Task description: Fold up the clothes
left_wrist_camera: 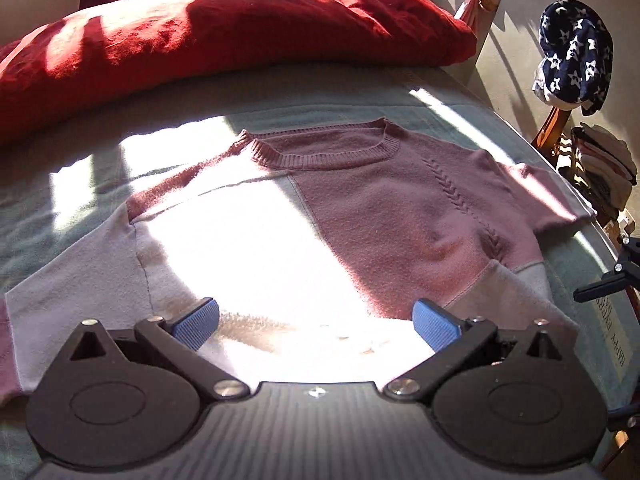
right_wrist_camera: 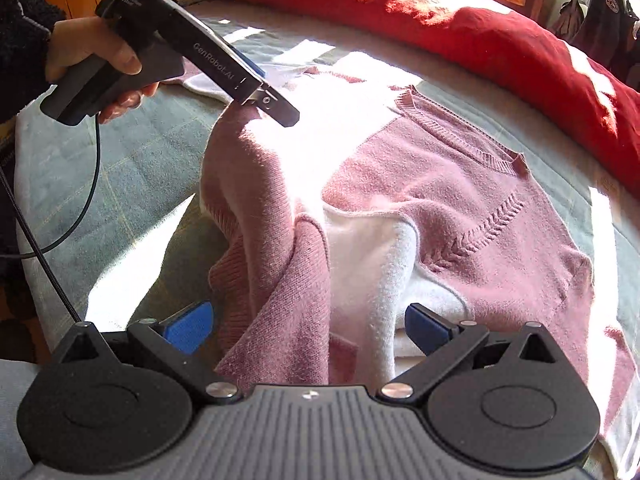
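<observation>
Our left gripper (left_wrist_camera: 316,322) hangs low over the sweater's hem, blue pads spread wide and nothing between them, while our right gripper (right_wrist_camera: 308,326) sits just as wide, its pads either side of a raised ridge of knit without biting it. Out from there, the sweater (left_wrist_camera: 384,200) lies chest-up on the green bedspread (left_wrist_camera: 48,216), collar (left_wrist_camera: 320,152) toward the red pillow (left_wrist_camera: 224,36) along the bed's far edge, one sleeve reaching the bed's right edge. From the right wrist view the near side is rucked up and doubled over, pink knit draped across a white panel. We judge this a soft, light, floppy knit: it will sag and stretch if pinched at one point, so we would take it at the ribbed hem or a seam, where the fabric is thicker and holds a pinch. In that same view a hand (right_wrist_camera: 100,56) in a dark fuzzy cuff grips the other tool's handle, angled down toward the far sleeve, cable trailing off the bed's side. Glare washes out the middle, so fine creases there escape us.
</observation>
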Tool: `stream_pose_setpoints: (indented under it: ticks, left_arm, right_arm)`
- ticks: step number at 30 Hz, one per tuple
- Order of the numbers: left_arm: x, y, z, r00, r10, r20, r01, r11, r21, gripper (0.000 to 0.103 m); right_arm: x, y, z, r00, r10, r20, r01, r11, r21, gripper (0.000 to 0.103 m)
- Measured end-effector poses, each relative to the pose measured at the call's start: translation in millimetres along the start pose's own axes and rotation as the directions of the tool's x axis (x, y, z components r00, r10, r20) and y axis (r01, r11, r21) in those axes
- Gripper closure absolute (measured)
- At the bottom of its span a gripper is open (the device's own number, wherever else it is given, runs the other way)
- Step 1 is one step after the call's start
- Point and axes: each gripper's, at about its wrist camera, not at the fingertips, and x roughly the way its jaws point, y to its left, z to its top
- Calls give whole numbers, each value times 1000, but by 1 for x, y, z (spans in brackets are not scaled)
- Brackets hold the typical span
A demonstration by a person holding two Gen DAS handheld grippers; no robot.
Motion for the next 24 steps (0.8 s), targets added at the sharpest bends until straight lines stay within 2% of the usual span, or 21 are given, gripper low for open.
stream_pose_setpoints:
  ticks: [6, 10, 13, 16, 18, 20, 24]
  left_arm:
    - [-17, 21, -34, 998, 45, -40, -49, 995, -86, 1]
    - [-26, 40, -51, 997, 33, -71, -44, 986, -161, 1]
    - [-32, 51, -61, 997, -5, -80, -13, 977, -214, 1]
    - [-37, 56, -68, 992, -113, -53, 94, 956, -277, 1]
    - [-35, 55, -69, 978, -208, -22, 192, 931, -309, 1]
    - [-30, 49, -67, 955, -297, 0, 282, 907, -312, 1]
    - [-10, 30, -58, 896, -445, -20, 430, 876, -219, 1]
  right_arm:
    - [12, 21, 26, 999, 37, 18, -35, 993, -112, 0]
    - [36, 44, 43, 1000, 5, 27, 1, 975, -221, 0]
    - [52, 58, 58, 997, -70, 36, 78, 943, -323, 0]
    - [54, 50, 68, 991, -122, 56, 133, 932, -337, 0]
    - [54, 36, 72, 986, -163, 48, 169, 940, -295, 0]
    - [53, 20, 74, 986, -163, 19, 163, 957, -242, 0]
    - [42, -4, 71, 994, -113, -7, 110, 983, -145, 0]
